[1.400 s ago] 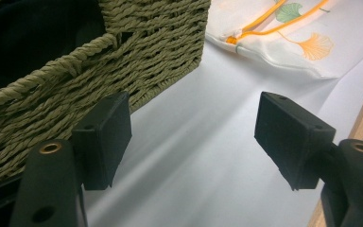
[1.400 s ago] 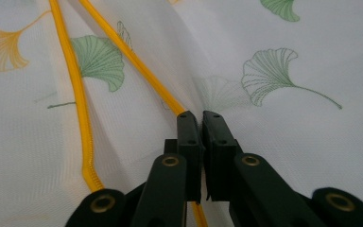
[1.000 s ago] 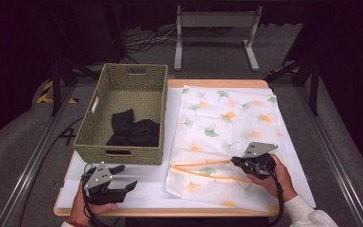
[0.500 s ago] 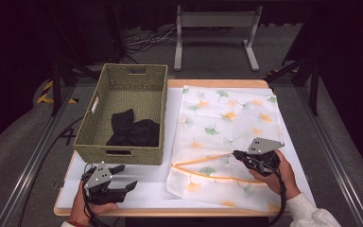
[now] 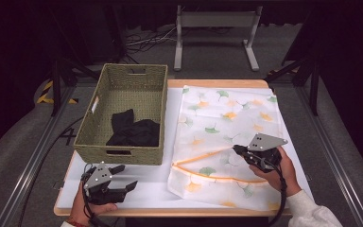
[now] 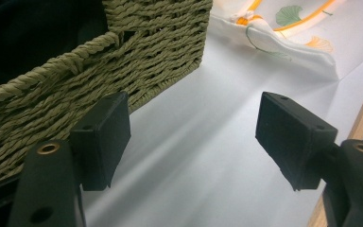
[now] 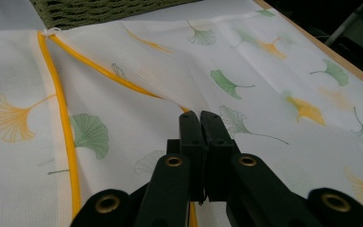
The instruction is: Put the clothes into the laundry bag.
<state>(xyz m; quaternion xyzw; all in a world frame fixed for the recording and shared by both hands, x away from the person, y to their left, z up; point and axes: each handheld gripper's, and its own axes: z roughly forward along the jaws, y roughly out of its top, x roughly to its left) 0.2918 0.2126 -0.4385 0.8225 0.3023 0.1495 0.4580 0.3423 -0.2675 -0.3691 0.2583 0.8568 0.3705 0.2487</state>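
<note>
A white mesh bag printed with green and orange ginkgo leaves lies flat on the right half of the table. Its orange-trimmed opening runs across the near part. My right gripper is shut on the upper layer at that trim and holds it raised a little off the lower layer. In the right gripper view the jaws are pressed together where the yellow trim meets them. My left gripper rests open at the front left of the table, with bare white table between its pads.
A woven basket stands at the back left, with a black cloth inside; its wall is close to my left jaw. The table's wooden front edge is near both hands. A metal stand is beyond the table.
My right gripper has risen slightly and drawn the bag's trimmed upper edge up with it. The left gripper has stayed put.
</note>
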